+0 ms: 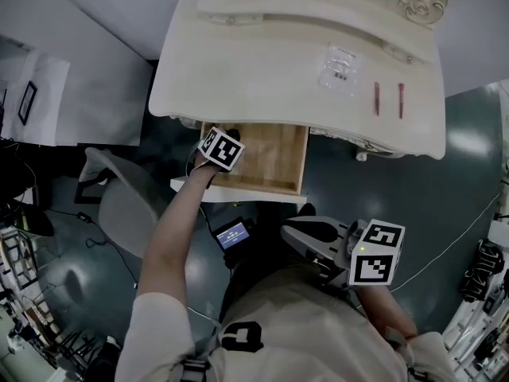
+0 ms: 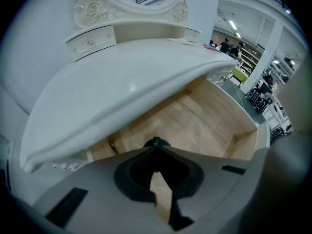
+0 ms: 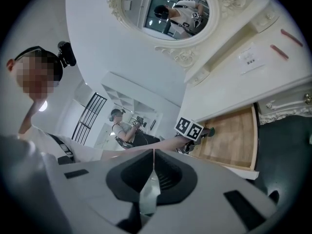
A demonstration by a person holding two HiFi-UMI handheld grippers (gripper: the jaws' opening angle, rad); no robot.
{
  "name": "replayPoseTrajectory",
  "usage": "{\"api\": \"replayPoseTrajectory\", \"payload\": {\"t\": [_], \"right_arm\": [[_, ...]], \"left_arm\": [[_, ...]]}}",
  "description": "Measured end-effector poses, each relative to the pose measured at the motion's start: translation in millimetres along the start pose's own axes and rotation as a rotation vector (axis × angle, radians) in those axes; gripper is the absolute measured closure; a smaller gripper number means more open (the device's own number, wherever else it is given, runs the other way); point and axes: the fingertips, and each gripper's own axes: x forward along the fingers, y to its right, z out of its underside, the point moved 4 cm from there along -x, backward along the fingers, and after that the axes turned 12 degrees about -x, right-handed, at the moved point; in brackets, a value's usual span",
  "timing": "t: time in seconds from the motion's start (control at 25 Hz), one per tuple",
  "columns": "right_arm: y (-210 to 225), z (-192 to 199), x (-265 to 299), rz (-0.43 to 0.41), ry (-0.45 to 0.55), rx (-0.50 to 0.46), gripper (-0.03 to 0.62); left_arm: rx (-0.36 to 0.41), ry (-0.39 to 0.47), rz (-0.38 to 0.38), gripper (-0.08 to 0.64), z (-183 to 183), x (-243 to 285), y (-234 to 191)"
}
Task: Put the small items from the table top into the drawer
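The wooden drawer (image 1: 274, 161) stands pulled out under the white dressing table (image 1: 254, 78). My left gripper (image 1: 225, 143) points steeply down into the drawer's left end. In the left gripper view it (image 2: 156, 147) is shut, and a small green item (image 2: 156, 142) shows at its tips over the drawer floor (image 2: 204, 126). A thin dark item (image 2: 113, 146) lies in the drawer's corner. On the table top lie two red sticks (image 1: 376, 99) and a clear packet (image 1: 340, 68). My right gripper (image 1: 293, 233) is shut and empty, held close to the body, far from the table.
A mirror (image 3: 175, 9) with a carved frame rises behind the table top. A grey chair (image 1: 127, 205) stands left of the drawer. A small lit device (image 1: 233, 235) sits low in front of me. Cables and racks crowd both floor edges.
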Motion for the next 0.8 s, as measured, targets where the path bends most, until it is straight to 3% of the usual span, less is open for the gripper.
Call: {"api": "replayPoseTrajectory", "payload": {"t": [0.8], "right_arm": [[6.4, -3.2, 0.5, 0.040, 0.016, 0.011, 0.563]], "left_arm": [[0.045, -0.032, 0.009, 0.502, -3.1, 20.0, 1.3]]}}
